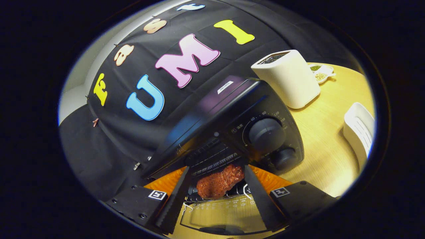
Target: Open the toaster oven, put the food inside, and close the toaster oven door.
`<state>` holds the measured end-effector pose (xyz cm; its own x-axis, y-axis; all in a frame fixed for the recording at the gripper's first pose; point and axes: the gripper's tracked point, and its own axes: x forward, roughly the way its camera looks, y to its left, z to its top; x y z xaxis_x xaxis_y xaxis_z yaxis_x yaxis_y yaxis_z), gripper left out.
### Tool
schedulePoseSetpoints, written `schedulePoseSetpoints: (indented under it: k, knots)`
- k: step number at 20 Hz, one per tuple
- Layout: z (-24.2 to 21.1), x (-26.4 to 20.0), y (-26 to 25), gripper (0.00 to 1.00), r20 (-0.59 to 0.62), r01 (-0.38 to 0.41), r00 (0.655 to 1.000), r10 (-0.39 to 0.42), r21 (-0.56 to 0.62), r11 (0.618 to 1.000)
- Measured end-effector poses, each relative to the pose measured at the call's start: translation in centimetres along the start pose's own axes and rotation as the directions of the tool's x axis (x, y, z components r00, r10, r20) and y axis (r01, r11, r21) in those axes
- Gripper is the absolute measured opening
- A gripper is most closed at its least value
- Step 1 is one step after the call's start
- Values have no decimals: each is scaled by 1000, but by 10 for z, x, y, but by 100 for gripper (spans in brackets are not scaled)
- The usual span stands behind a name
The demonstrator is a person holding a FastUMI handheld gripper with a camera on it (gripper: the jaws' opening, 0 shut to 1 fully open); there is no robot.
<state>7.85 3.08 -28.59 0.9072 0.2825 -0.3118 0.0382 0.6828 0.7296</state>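
**Food on the rack, claw to back out before the door swings**

Pale wooden tabletop (318, 139) carries the black toaster oven (232, 122), its glass door (219, 212) dropped flat beneath our claw (216, 199); the reddish-brown piece of imitation meat (219, 181) lies on the wire rack just ahead of the fingers and between their tips. The black serrated fingers (174, 199) stand spread and released, touching nothing that we can see. We judge the step in hand is leaving the food and withdrawing; we should pull straight back, keeping both fingers clear of the oven mouth and above the door glass, then catch the door's near edge from below. Open room lies off to the claw's right, before the white ribbed dish (360, 132); the white pop-up toaster (289, 78) stands well beyond.
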Motion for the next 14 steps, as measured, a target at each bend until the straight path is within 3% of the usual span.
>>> schedulePoseSetpoints:
  k: [4,10,14]
  knots:
    - [9,-14,2,98,12,5,1000,-5,-38,999]
    - [24,-48,-17,98,34,83,996,-78,-196,977]
    - [19,-77,-9,98,6,72,997,-73,-223,972]
